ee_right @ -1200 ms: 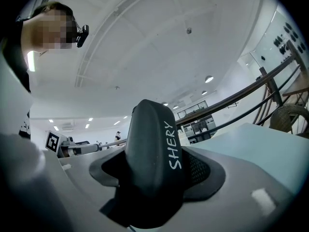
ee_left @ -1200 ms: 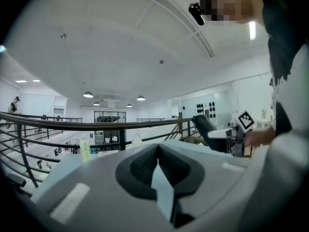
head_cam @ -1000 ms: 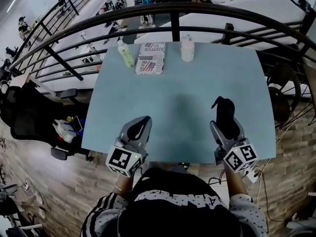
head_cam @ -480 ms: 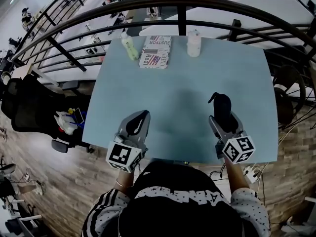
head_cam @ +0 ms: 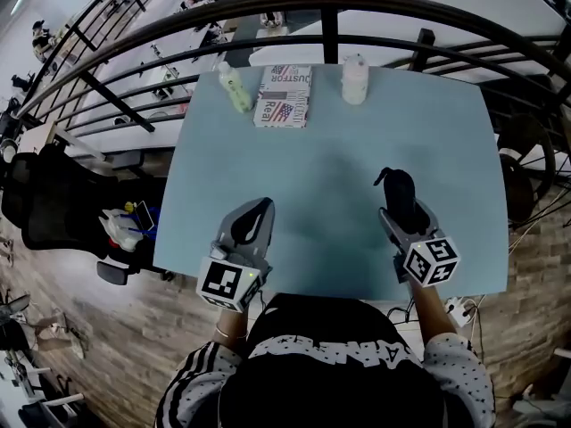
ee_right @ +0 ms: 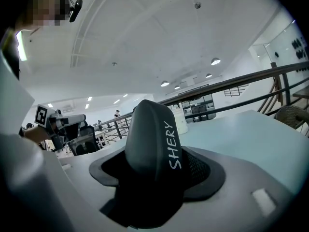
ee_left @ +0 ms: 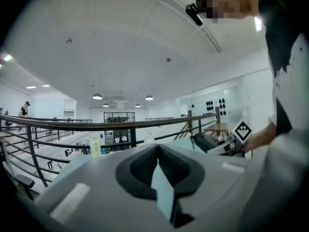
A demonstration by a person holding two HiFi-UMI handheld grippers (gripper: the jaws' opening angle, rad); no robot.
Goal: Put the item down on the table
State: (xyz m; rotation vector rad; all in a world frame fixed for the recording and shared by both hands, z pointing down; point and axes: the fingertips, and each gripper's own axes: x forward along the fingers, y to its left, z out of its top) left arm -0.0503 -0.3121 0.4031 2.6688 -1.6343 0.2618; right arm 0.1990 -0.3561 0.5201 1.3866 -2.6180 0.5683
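A dark grey, rounded item (head_cam: 398, 191) with "SHERY" printed in white on its side (ee_right: 152, 134) sticks out of my right gripper (head_cam: 402, 214), which is shut on it over the right front of the pale blue table (head_cam: 330, 150). In the right gripper view the item fills the space between the jaws of the right gripper (ee_right: 155, 166) and points up and forward. Whether it touches the table cannot be told. My left gripper (head_cam: 257, 210) hangs over the table's left front, its jaws closed together with nothing between them in the left gripper view (ee_left: 157, 151).
At the table's far edge stand a pale green bottle (head_cam: 234, 90), a printed packet (head_cam: 282, 96) and a white bottle (head_cam: 355, 78). A dark metal railing (head_cam: 330, 25) curves just behind them. A black chair (head_cam: 45, 203) stands left of the table.
Both grippers keep nearly the same places over the table's front. The right one with the item has crept slightly forward, and the head view has shifted a little.
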